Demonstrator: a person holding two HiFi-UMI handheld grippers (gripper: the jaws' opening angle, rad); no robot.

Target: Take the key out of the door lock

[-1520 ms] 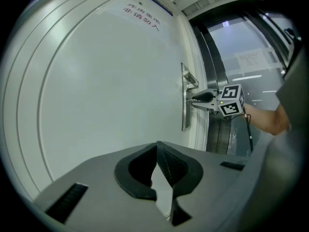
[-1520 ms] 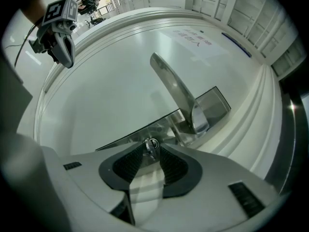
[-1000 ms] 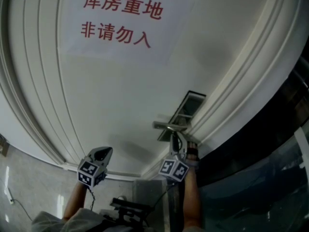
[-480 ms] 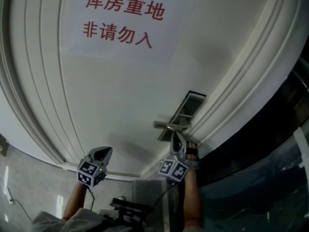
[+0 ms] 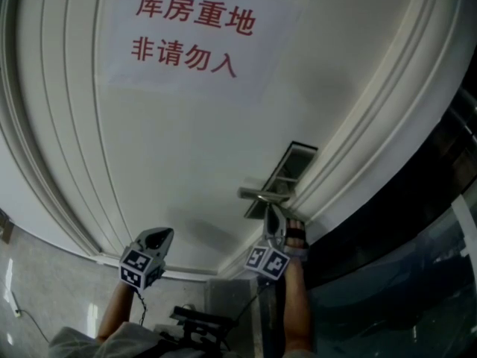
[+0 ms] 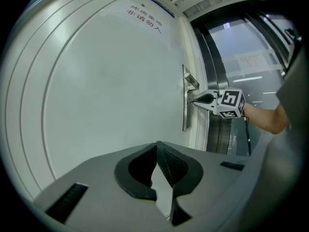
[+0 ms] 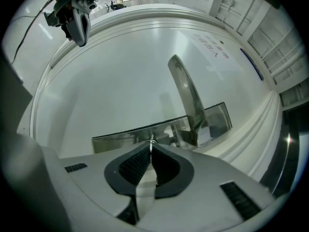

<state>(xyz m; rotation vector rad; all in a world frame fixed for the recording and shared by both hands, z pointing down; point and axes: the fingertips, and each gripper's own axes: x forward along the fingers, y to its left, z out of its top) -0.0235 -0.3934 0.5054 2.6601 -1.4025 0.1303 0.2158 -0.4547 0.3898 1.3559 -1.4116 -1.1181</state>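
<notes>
The steel lock plate (image 7: 120, 133) with its lever handle (image 7: 186, 93) is fixed to a white door (image 5: 186, 148). A thin metal key (image 7: 151, 140) sticks out of the plate below the handle. My right gripper (image 7: 151, 147) is up against the plate, its jaws closing, and the pad tips pinch the key's blade. The head view has this gripper (image 5: 271, 218) just under the handle (image 5: 261, 195); the left gripper view catches it (image 6: 195, 100) from the side. My left gripper (image 6: 156, 146) is shut and empty, held low and to the left (image 5: 156, 237), away from the lock.
A paper sign (image 5: 190, 32) with red characters hangs high on the door. Raised mouldings (image 5: 350, 133) frame the door's right edge, and beyond them is a dark glass panel (image 5: 402, 222). A person's bare forearms (image 5: 297, 304) hold both grippers.
The right gripper stays at the lock plate with only a slight shift. The left gripper has not moved. The head view has drifted a little.
</notes>
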